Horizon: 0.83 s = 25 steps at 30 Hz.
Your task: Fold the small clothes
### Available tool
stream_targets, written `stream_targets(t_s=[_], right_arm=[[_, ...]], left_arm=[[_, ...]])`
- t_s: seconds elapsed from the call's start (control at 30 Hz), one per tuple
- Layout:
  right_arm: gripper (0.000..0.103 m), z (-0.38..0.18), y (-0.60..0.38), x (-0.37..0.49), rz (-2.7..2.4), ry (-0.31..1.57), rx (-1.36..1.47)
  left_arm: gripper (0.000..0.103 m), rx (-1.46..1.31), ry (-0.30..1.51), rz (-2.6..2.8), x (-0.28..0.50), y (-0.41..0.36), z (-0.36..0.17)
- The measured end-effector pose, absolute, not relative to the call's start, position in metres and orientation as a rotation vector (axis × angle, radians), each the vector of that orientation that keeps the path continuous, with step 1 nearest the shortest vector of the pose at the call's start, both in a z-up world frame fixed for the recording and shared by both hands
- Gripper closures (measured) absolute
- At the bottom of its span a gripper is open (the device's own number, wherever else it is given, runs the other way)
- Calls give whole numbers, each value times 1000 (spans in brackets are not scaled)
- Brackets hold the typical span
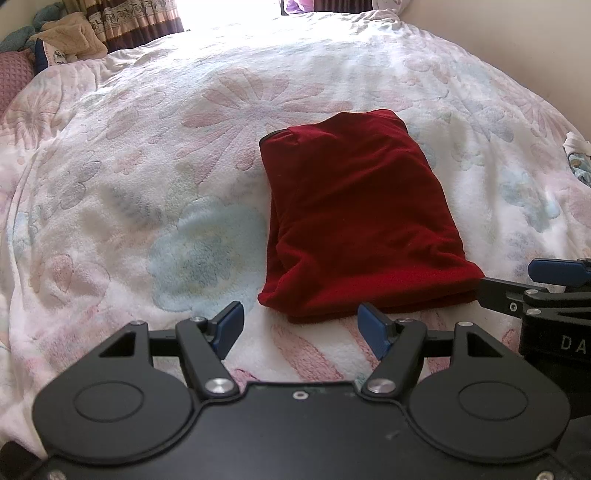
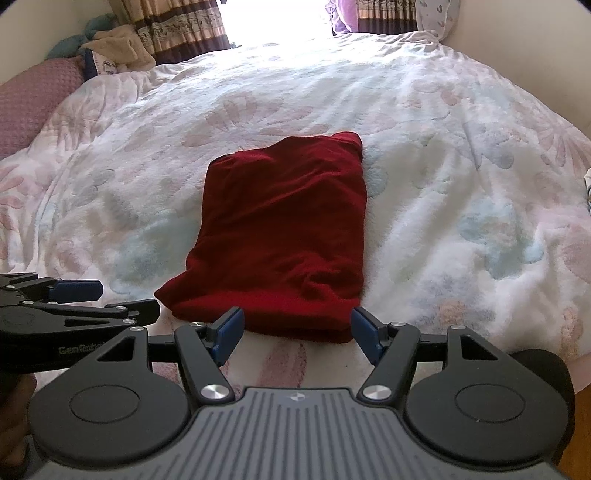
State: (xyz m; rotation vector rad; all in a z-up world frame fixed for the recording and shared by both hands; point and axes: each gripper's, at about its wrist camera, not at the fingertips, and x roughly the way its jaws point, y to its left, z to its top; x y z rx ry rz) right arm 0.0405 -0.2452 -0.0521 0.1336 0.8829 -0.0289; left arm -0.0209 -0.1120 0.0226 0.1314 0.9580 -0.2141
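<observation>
A dark red garment (image 1: 360,221) lies folded into a narrow rectangle on the floral bedspread (image 1: 147,184); it also shows in the right wrist view (image 2: 284,236). My left gripper (image 1: 301,328) is open and empty, just short of the garment's near left corner. My right gripper (image 2: 297,334) is open and empty, its blue pads (image 2: 231,332) at the garment's near edge. The right gripper also shows at the right edge of the left wrist view (image 1: 517,288), and the left gripper at the left edge of the right wrist view (image 2: 110,299).
Pillows and a beige blanket (image 2: 118,48) are piled at the far left by the curtains (image 2: 177,26). A pink pillow (image 2: 29,107) lies at the left. A wall runs along the right side. A patterned cloth (image 1: 580,158) sits at the bed's right edge.
</observation>
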Motion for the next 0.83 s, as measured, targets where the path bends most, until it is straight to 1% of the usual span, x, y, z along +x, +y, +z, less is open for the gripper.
stream_targets(t_s=[0.83], right_arm=[[25, -52, -244, 41, -15, 888, 133]], left_arm=[[33, 140, 936, -219, -24, -112, 25]])
